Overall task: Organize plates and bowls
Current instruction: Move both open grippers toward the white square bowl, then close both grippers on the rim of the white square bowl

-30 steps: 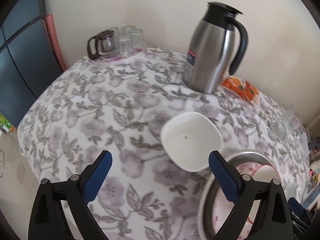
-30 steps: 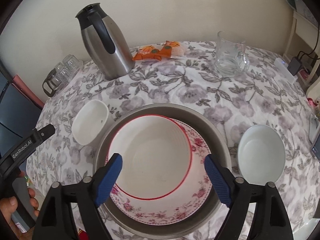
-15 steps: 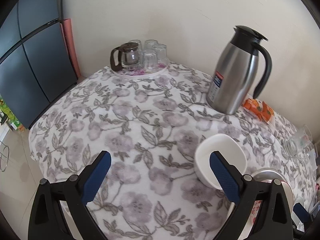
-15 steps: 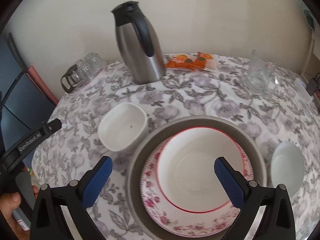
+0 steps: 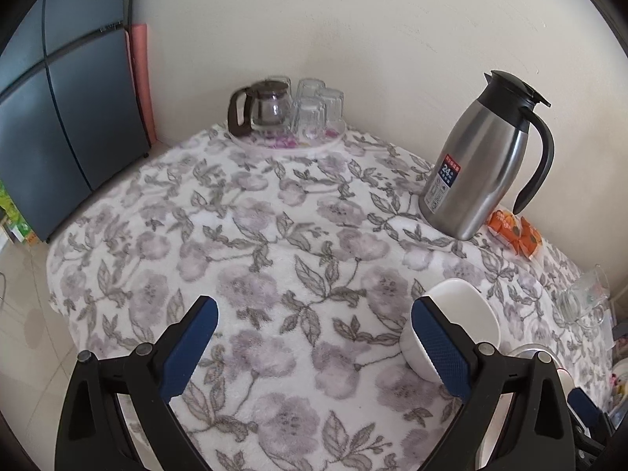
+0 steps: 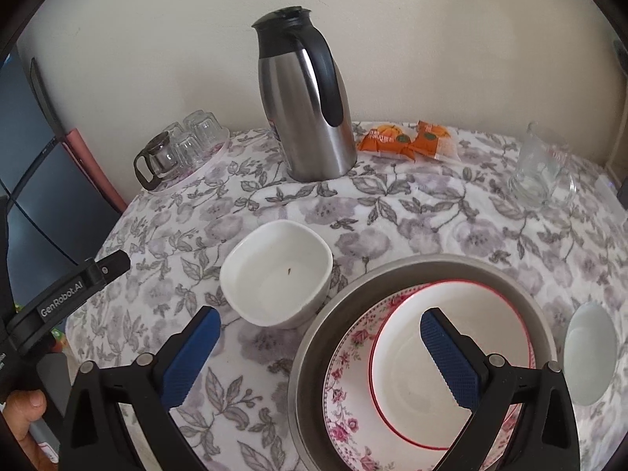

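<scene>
A white square bowl (image 6: 276, 272) sits on the floral tablecloth, just left of a metal basin (image 6: 392, 278). The basin holds a pink floral plate (image 6: 349, 357) with a red-rimmed white bowl (image 6: 412, 384) on it. A small white bowl (image 6: 590, 353) stands right of the basin. My right gripper (image 6: 320, 353) is open and empty above the near side of the square bowl and the basin's left edge. My left gripper (image 5: 314, 345) is open and empty over bare cloth; the square bowl (image 5: 467, 314) lies behind its right finger.
A steel thermos jug (image 6: 304, 102) stands at the back, orange snack packets (image 6: 408, 141) beside it. A glass pitcher (image 6: 543, 174) is at the back right. A tray with a glass teapot and glasses (image 5: 288, 112) is at the far corner. A dark cabinet (image 5: 55, 117) stands left.
Both grippers have pulled back and shifted left. The left gripper has moved away from the square bowl; the right gripper's view now centres between the square bowl and the basin. Both stay open.
</scene>
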Demonstrator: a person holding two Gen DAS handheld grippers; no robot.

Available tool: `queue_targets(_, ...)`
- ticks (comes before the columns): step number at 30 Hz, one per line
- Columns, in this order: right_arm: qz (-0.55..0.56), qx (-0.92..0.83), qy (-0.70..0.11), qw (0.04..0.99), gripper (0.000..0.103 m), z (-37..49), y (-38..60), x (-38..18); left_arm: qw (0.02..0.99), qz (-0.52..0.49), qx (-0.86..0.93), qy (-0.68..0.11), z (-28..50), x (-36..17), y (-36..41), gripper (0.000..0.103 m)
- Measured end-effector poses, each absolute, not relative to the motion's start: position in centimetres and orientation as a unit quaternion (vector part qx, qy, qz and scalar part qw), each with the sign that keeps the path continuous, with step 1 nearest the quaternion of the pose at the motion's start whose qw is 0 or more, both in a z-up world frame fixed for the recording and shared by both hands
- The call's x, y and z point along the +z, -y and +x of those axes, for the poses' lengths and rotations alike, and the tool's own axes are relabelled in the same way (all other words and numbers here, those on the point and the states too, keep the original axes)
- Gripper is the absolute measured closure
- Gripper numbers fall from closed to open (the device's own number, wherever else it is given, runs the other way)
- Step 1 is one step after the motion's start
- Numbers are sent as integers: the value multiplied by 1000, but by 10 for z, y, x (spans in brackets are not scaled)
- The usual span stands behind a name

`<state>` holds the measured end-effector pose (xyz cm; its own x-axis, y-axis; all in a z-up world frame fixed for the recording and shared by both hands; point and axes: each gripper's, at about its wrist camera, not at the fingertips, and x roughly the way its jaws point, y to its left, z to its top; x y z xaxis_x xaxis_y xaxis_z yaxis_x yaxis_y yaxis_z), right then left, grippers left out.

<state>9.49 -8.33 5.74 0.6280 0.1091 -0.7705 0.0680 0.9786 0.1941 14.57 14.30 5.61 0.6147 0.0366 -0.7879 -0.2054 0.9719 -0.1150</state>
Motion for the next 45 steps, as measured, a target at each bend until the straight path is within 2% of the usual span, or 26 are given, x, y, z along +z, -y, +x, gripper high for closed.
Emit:
queue_targets(4,83,16,-422,903,0,100,78,61,878,-151,26,-453,152,48,-148,4)
queue_targets(15,112,4,-460,881,2,134,86,53,866,-184,4,-465,165,35,-140,4)
queue_targets(17,122,7,-478,870,9,142,87,48,860,-203,-5,-469,168,29,-141,4)
queue_targets(21,99,-6,-503,859,17,155,82,40,855,-215,-17,-473,172,21,-139,4)
queue_targets(28,102,-15,-532,841,54,172,86,27,848,-217,-36,-482,181,7,-129,6)
queue_targets(30,105,-14,-540,835,60,175,86,22,847,-218,-43,-483,184,5,-125,20)
queue_targets(32,107,-10,-541,834,66,178,85,19,844,-217,-46,-488,187,2,-121,27)
queue_targets(34,103,-10,-542,834,66,180,82,17,843,-215,-52,-490,188,-2,-117,29)
queue_targets(36,102,-11,-546,831,68,183,80,13,840,-214,-58,-495,190,-6,-112,45)
queue_targets(40,108,-11,-553,826,79,188,80,5,835,-212,-62,-505,193,-16,-105,54)
queue_targets(42,108,-13,-556,824,82,190,80,2,831,-212,-66,-510,195,-20,-101,64)
queue_targets(45,107,-15,-561,821,87,193,79,-3,827,-212,-69,-515,196,-26,-98,67)
